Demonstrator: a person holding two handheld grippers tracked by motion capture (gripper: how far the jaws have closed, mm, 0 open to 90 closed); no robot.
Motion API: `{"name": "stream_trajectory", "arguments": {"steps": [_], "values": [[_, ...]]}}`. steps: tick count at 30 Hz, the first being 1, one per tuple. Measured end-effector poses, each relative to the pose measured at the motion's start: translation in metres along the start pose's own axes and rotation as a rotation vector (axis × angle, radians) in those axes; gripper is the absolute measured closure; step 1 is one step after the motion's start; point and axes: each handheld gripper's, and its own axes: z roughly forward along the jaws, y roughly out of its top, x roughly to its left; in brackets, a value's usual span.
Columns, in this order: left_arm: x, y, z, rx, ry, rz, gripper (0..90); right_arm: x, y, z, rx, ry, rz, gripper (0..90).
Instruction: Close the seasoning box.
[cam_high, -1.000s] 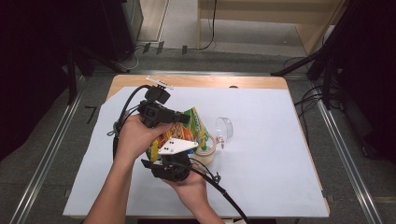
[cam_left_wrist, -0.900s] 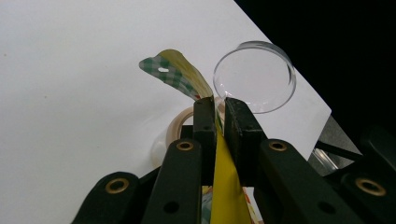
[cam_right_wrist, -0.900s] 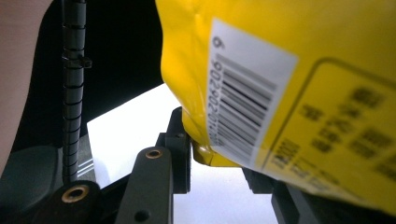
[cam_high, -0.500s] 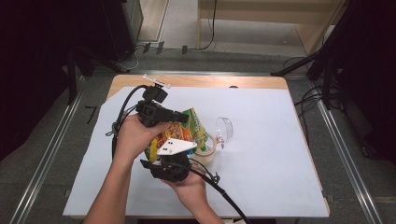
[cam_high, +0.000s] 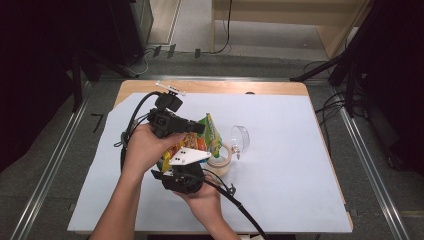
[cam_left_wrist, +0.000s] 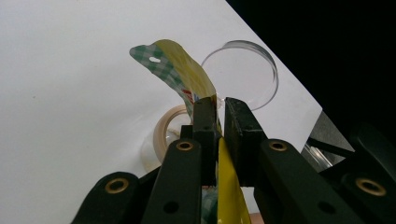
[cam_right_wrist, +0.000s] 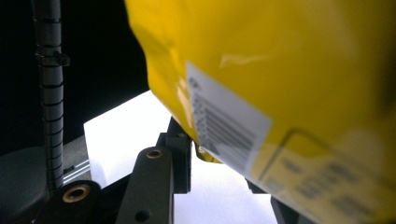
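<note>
A yellow and green snack bag (cam_high: 200, 137) hangs above the white table, held between both grippers. My left gripper (cam_high: 199, 128) comes in from the left, shut on the bag's upper edge. In the left gripper view its jaws (cam_left_wrist: 219, 116) pinch the yellow foil, and the checked top flap (cam_left_wrist: 170, 65) curls up past them. My right gripper (cam_high: 186, 159) rises from below under its grey plate, shut on the bag's lower end. In the right gripper view the bag (cam_right_wrist: 280, 70) with its barcode label hides the right jaw; the left fingertip (cam_right_wrist: 181, 149) presses against the bag.
A clear round dish (cam_high: 241, 137) stands on edge just right of the bag, beside a beige ring (cam_high: 221, 161) like a tape roll. The white sheet (cam_high: 290, 165) covers a wooden table. Cables trail from both grippers. Dark stands flank the table.
</note>
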Motion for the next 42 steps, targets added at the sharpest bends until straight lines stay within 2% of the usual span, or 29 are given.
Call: {"name": "stream_trajectory", "arguments": {"steps": [12, 25, 32, 42], "values": [[-0.0005, 0.0002, 0.0021, 0.001, -0.012, -0.005, 83.3, -0.0027, -0.0016, 0.0007, 0.002, -0.004, 0.004, 69.9], [0.0043, -0.0002, 0.0019, 0.004, -0.037, -0.027, 83.4, -0.0023, -0.0017, 0.0011, 0.004, -0.006, -0.007, 70.2], [0.0063, -0.0006, 0.0017, 0.004, -0.055, -0.052, 83.4, -0.0022, -0.0019, 0.0013, 0.006, -0.005, -0.008, 70.3], [0.0072, -0.0004, 0.0018, 0.005, -0.052, -0.048, 83.2, -0.0021, -0.0018, 0.0012, 0.007, -0.005, -0.008, 70.3]]}}
